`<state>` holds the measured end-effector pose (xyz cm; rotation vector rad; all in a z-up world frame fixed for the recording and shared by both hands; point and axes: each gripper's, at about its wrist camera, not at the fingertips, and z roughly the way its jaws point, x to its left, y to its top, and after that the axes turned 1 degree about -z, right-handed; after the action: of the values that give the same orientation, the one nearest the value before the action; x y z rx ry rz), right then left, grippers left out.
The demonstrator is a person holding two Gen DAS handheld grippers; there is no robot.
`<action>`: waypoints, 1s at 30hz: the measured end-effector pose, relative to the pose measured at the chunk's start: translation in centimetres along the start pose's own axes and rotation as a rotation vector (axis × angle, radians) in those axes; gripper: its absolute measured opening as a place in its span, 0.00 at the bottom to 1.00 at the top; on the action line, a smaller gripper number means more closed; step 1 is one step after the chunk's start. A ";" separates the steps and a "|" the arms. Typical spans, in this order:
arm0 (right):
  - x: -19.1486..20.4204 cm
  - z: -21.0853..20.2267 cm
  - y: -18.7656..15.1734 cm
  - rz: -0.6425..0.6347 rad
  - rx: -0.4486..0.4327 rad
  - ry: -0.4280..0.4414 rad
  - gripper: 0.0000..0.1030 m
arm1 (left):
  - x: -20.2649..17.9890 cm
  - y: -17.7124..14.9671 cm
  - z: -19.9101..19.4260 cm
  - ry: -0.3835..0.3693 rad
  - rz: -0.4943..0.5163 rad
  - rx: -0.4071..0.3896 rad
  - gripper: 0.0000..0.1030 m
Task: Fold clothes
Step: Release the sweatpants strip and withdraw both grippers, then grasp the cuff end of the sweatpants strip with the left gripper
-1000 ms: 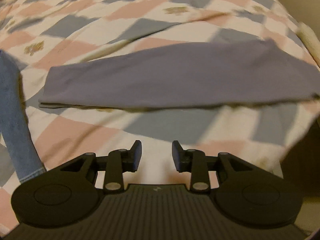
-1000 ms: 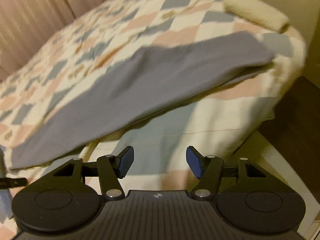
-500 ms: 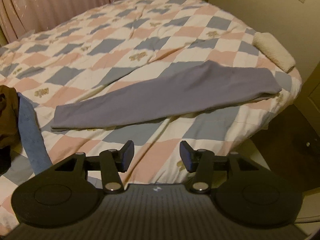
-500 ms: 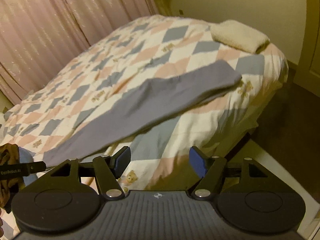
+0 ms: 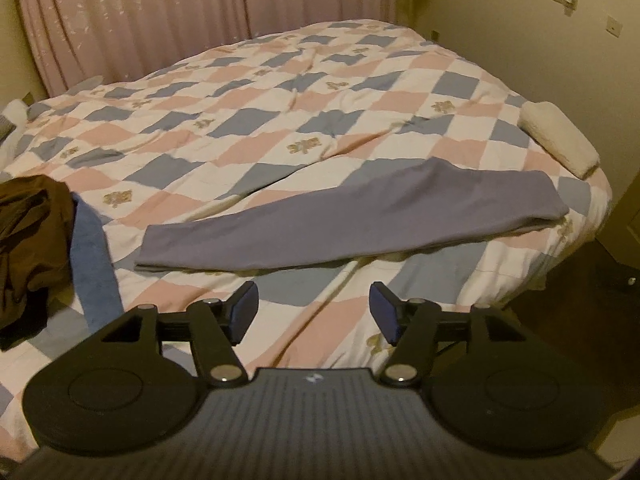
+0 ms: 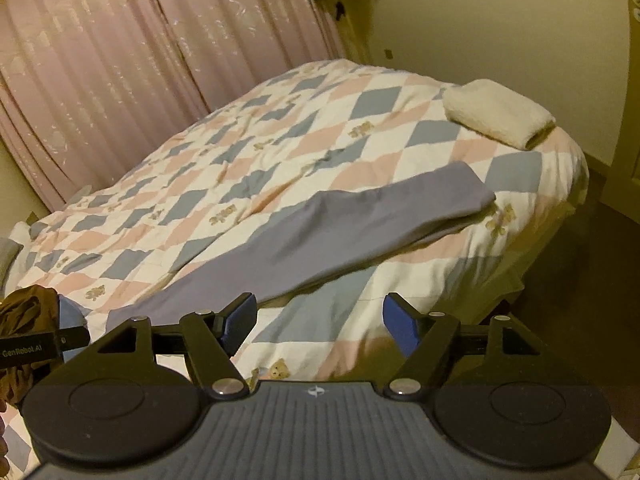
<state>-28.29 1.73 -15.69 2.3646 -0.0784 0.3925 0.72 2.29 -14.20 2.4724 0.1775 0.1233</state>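
Folded grey garment (image 5: 352, 220) lies flat on the quilt (image 5: 280, 120); both claws (image 5: 312, 312) (image 6: 320, 322) gape empty.

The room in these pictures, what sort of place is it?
Most likely a home bedroom: a bed with a checked quilt, pink curtains behind it, and clothes laid out, like the grey garment.
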 end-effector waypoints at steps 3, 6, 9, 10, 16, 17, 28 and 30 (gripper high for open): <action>0.2 0.1 0.1 -0.012 0.013 0.005 0.70 | 1.5 -0.6 0.6 0.012 -0.030 0.020 0.56; 0.6 0.3 0.4 -0.031 0.026 0.000 0.70 | 3.7 -1.3 1.8 0.014 -0.085 0.053 0.56; 0.8 1.1 1.1 -0.037 0.042 -0.014 0.70 | 6.9 -1.9 3.3 0.015 -0.179 0.075 0.56; 0.9 1.3 1.3 -0.038 0.047 -0.019 0.70 | 8.4 -2.1 3.9 0.011 -0.228 0.081 0.56; 2.2 4.7 2.5 -0.040 0.097 -0.036 0.70 | 17.0 -2.5 8.1 -0.031 -0.528 0.061 0.56; 2.5 5.6 2.6 -0.040 0.111 -0.042 0.70 | 18.4 -2.5 8.9 -0.039 -0.576 0.053 0.58; 7.9 16.2 3.9 -0.080 0.319 -0.122 0.71 | 30.0 -2.7 23.1 -0.066 -1.019 0.122 0.61; 9.5 17.9 4.3 -0.116 0.357 -0.133 0.71 | 31.6 -3.0 25.4 -0.057 -1.081 0.134 0.61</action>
<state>-15.29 -13.01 -22.38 2.7301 0.0726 0.2055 34.93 -5.72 -34.65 2.1665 1.4667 -0.4273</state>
